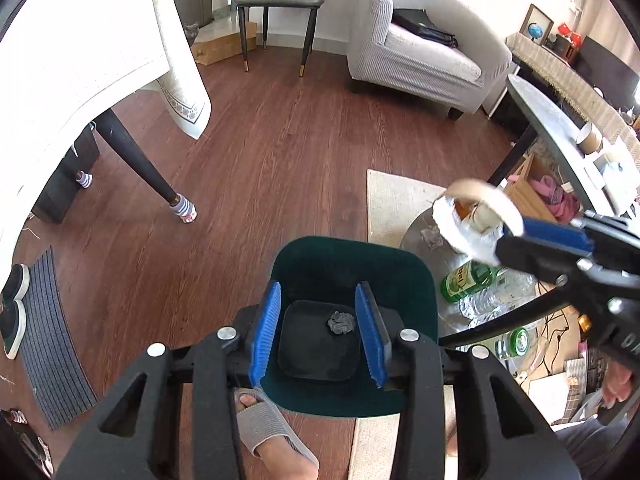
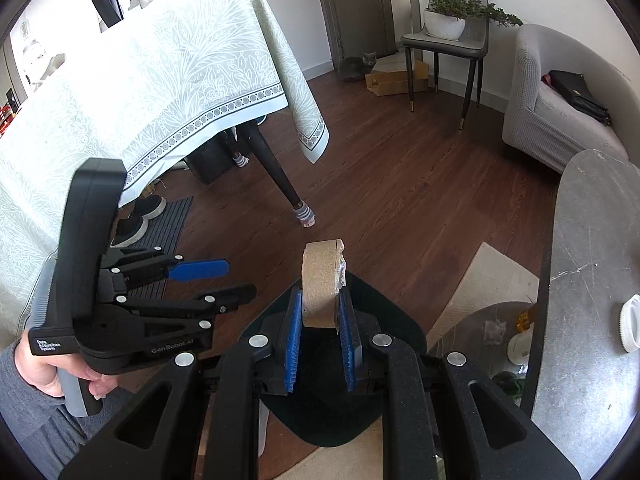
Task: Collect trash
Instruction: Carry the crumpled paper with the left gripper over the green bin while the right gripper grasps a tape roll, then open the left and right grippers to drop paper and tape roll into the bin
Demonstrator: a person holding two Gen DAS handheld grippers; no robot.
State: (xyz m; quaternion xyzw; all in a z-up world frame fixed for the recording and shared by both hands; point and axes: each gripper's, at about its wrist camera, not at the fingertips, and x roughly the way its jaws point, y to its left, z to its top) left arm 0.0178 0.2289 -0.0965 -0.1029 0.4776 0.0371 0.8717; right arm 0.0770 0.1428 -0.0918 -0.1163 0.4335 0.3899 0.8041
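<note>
Tablecloth [image 2: 160, 80], pale green with a patterned border, drapes over the dining table at far left, its dark leg [image 2: 276, 176] ending in a striped sock. Beneath it sit dark shoes [image 1: 14, 308] on a ribbed grey mat [image 1: 52, 340]. Next comes the left gripper [image 1: 320, 336], its blue pads spread with nothing between them, hanging above a dark green bin [image 1: 348, 264]. At the bottom of that bin lies a crumpled grey wad [image 1: 341, 322]. A foot in a grey slipper [image 1: 264, 428] stands just beside the bin on the wooden floor.

Further right, the right gripper [image 2: 320, 316] pinches a cardboard tape roll [image 2: 320, 284] with torn white paper stuck to its edge, held above the bin's rim. In the left wrist view this roll [image 1: 476, 208] hangs over a low round table [image 1: 420, 236] crowded with a green bottle [image 1: 464, 280] and clear plastic bottles [image 1: 496, 296].

Behind, a grey cat [image 2: 358, 66] sits by a flat cardboard box [image 2: 396, 78], then a chair carrying a white planter [image 2: 446, 26], then a pale armchair [image 2: 560, 112] with a black bag [image 2: 576, 92] on its seat. A grey oval tabletop [image 2: 588, 280] fills the far right, bearing a white lid [image 2: 632, 328].
</note>
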